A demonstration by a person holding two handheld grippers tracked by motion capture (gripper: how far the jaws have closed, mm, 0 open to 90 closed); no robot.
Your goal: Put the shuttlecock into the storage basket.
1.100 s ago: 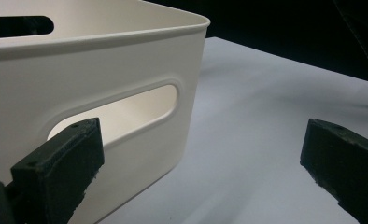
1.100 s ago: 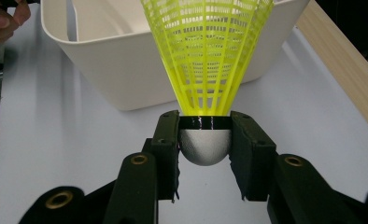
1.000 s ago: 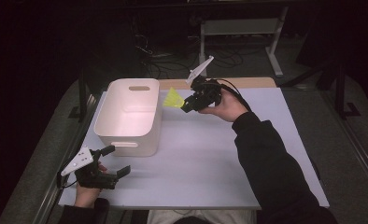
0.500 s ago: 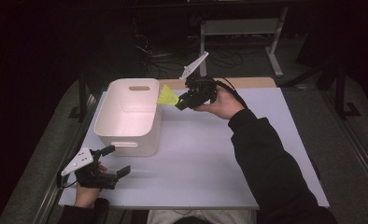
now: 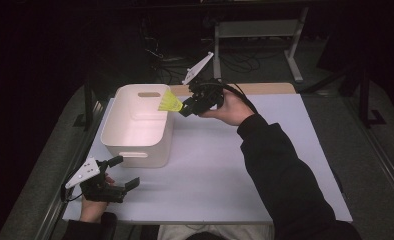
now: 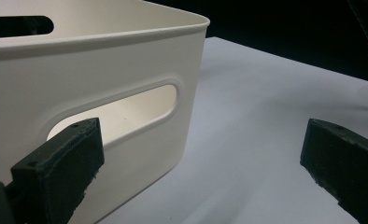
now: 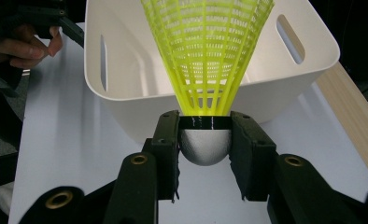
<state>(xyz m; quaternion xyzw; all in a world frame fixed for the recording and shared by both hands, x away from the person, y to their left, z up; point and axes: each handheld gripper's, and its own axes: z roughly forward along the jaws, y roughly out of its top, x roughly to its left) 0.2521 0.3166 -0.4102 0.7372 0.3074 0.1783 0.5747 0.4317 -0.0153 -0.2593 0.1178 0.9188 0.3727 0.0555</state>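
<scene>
**One shuttlecock held at the bin's rim**

One yellow shuttlecock (image 7: pixel 205 60) is gripped by its white rounded cork between the two black jaws of the right gripper (image 7: pixel 205 140); the pads press the cork from both sides, and the yellow mesh skirt fans out away from the jaws. In the high view the shuttlecock (image 5: pixel 171 103) is raised off the table, and its skirt points toward the white bin (image 5: pixel 135 125) and overlaps that bin's right rim near the far corner. The right gripper (image 5: pixel 186 107) is held aloft in the person's right hand (image 5: pixel 230 107), with its grey three-cornered plate (image 5: pixel 197 68) rising behind it and a dark sleeve (image 5: pixel 285 175) running down to the near edge of the picture.

The white bin is an open-topped rectangular container with rounded corners and slot handles cut into its walls; it stands on the pale table surface (image 5: pixel 235 165), toward the left and far part of it. A wooden strip (image 5: pixel 265 88) runs along the table's far edge.

The left gripper (image 5: pixel 126 175) rests low at the near left corner of the table, held in the person's left hand (image 5: pixel 92 205), just beside the near end of the bin. In the left gripper view its jaws stand wide apart with nothing between them, and the bin wall (image 6: pixel 79 93) with its slot handle lies close ahead.
</scene>
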